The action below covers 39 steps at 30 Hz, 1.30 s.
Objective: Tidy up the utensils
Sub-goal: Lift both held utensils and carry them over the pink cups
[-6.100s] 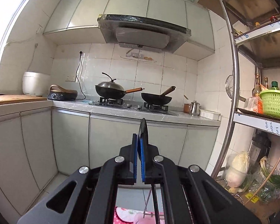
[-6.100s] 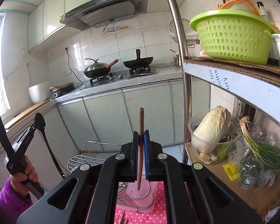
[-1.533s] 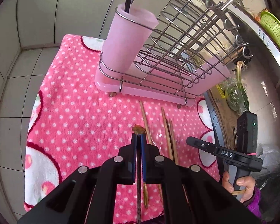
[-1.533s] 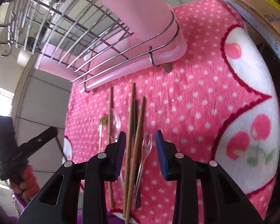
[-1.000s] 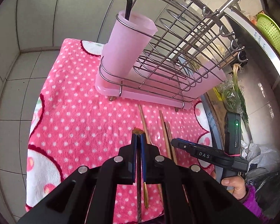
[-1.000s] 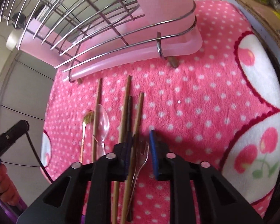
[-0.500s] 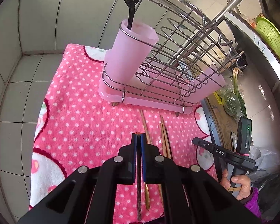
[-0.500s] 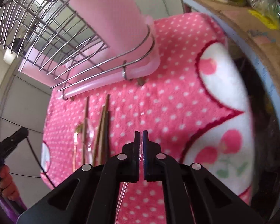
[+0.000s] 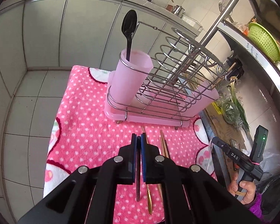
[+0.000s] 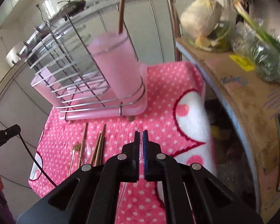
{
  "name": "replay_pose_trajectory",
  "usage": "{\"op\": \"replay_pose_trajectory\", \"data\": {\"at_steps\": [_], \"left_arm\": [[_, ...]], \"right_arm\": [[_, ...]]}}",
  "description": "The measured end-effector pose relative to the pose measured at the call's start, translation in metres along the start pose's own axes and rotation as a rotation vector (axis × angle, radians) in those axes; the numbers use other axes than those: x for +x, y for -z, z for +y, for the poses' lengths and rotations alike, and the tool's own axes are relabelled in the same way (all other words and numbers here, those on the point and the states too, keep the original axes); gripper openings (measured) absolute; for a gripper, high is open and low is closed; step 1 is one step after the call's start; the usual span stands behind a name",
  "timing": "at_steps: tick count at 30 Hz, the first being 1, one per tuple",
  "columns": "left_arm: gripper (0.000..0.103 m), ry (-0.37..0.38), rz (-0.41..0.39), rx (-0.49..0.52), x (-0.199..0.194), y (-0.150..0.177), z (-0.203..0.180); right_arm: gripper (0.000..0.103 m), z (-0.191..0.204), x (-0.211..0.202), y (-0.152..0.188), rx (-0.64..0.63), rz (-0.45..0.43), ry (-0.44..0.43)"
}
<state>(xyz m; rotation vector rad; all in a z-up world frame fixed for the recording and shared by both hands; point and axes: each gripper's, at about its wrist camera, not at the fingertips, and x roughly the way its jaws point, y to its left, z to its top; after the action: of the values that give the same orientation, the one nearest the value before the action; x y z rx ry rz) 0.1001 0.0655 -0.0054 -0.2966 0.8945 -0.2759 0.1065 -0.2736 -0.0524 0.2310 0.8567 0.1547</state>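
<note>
Stowed: a black spoon (image 9: 129, 25) is being kept in the pink cup (image 9: 131, 78); a chopstick (image 10: 121, 7) in the other cup (image 10: 117, 69)
Left gripper (image 9: 138, 145): is being clenched on a dark utensil (image 9: 138, 179)
Right gripper (image 10: 140, 140): is being clenched on a clear plastic utensil (image 10: 124, 192)
Left: chopsticks (image 10: 99, 149), spoons (image 10: 85, 152) are lying on the pink cloth (image 9: 84, 130)

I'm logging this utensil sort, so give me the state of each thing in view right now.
Left gripper: shut on a dark chopstick.
Right gripper: shut on a clear plastic utensil.
Black spoon: upright in the left pink cup.
Brown chopstick: upright in the right pink cup.
Gold spoon: lying on the pink towel.
</note>
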Motion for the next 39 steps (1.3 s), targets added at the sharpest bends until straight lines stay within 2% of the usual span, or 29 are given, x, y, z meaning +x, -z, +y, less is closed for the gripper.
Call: {"op": "replay_pose_trajectory", "data": {"at_steps": [6, 13, 23, 31, 39], "left_arm": [[0.004, -0.011, -0.083, 0.021, -0.021, -0.006, -0.009], [0.004, -0.016, -0.145, 0.023, -0.042, -0.014, -0.015], [0.004, -0.026, -0.232, 0.025, -0.074, -0.028, -0.020], [0.004, -0.034, -0.340, 0.053, -0.108, -0.055, -0.032], [0.004, -0.033, -0.434, 0.075, -0.133, -0.088, -0.049]], "right_arm": [[0.003, 0.012, -0.041, -0.005, -0.068, -0.171, 0.042], [0.003, 0.019, -0.081, -0.016, -0.106, -0.366, 0.080], [0.003, 0.027, -0.119, -0.035, -0.138, -0.541, 0.099], [0.003, 0.042, -0.140, -0.062, -0.187, -0.722, 0.111], [0.003, 0.052, -0.146, -0.093, -0.207, -0.860, 0.106]]}}
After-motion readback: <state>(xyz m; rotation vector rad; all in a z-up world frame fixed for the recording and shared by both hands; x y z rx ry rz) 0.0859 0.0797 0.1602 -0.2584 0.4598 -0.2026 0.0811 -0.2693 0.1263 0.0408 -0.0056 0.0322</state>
